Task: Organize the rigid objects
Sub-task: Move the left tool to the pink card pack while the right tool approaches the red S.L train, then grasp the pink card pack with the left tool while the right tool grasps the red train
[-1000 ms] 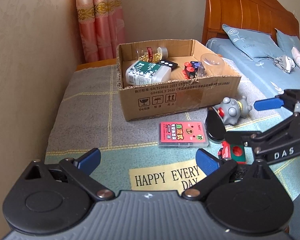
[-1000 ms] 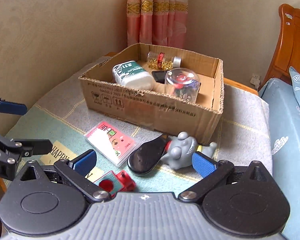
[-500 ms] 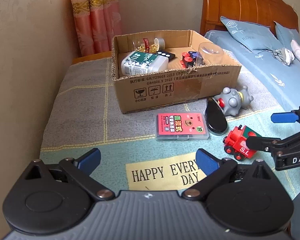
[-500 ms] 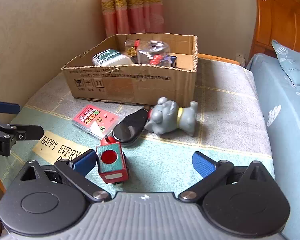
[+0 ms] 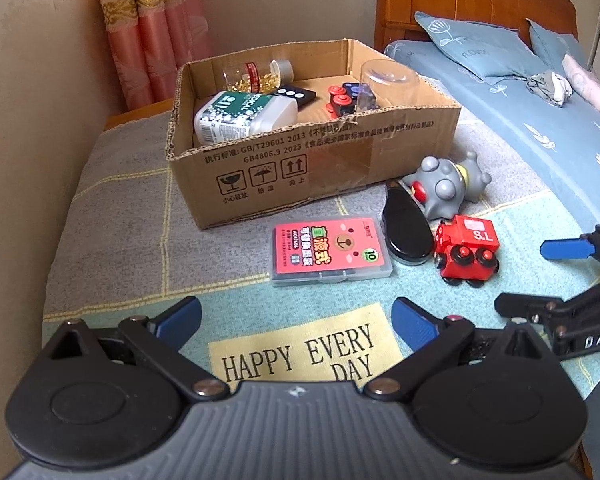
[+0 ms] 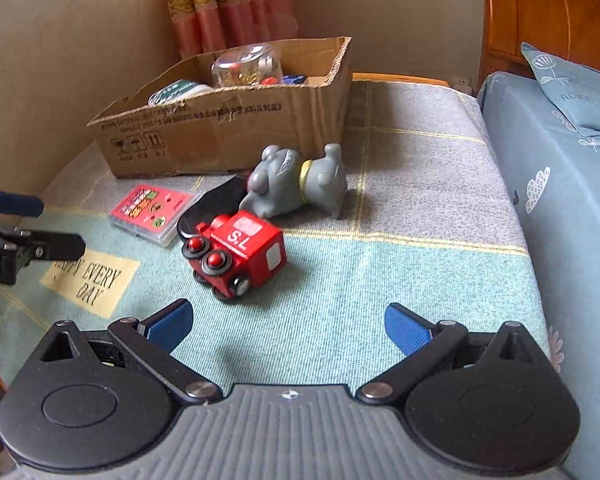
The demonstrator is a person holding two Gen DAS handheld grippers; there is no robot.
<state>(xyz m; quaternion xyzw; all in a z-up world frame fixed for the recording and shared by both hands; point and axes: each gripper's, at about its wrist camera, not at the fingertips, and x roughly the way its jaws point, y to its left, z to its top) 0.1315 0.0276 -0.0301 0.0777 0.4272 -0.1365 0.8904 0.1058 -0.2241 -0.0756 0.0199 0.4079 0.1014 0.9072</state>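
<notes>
Your right gripper [image 6: 288,324] hangs with its jaws spread wide and nothing between them. Both blue pads are clear of the cloth, so the opening looks ready to take a bulky item. Your left gripper [image 5: 296,316] is likewise spread and empty, held low over the yellow "HAPPY EVERY DAY" patch [image 5: 300,350], apparently standing by.

Nearest ahead of the right jaws, slightly left of centre, sits the red wooden toy train marked "S.L" [image 6: 236,252]. It rests on its wheels at an angle, just beside the glossy black oval case [image 6: 212,208]. I judge it your next pick; its blocky body offers flat sides for the pads.

Behind the train lies the grey rubber animal figure with a yellow collar [image 6: 296,182], tipped over. Left of the black case lies the flat pink card box in a clear plastic case [image 5: 332,250].

The open brown cardboard box [image 5: 324,164] stands beyond these. It already holds a white-and-green bottle [image 5: 244,116], a clear jar [image 5: 260,74] and other small pieces, so it appears to be the collection point. Four items remain outside it.
</notes>
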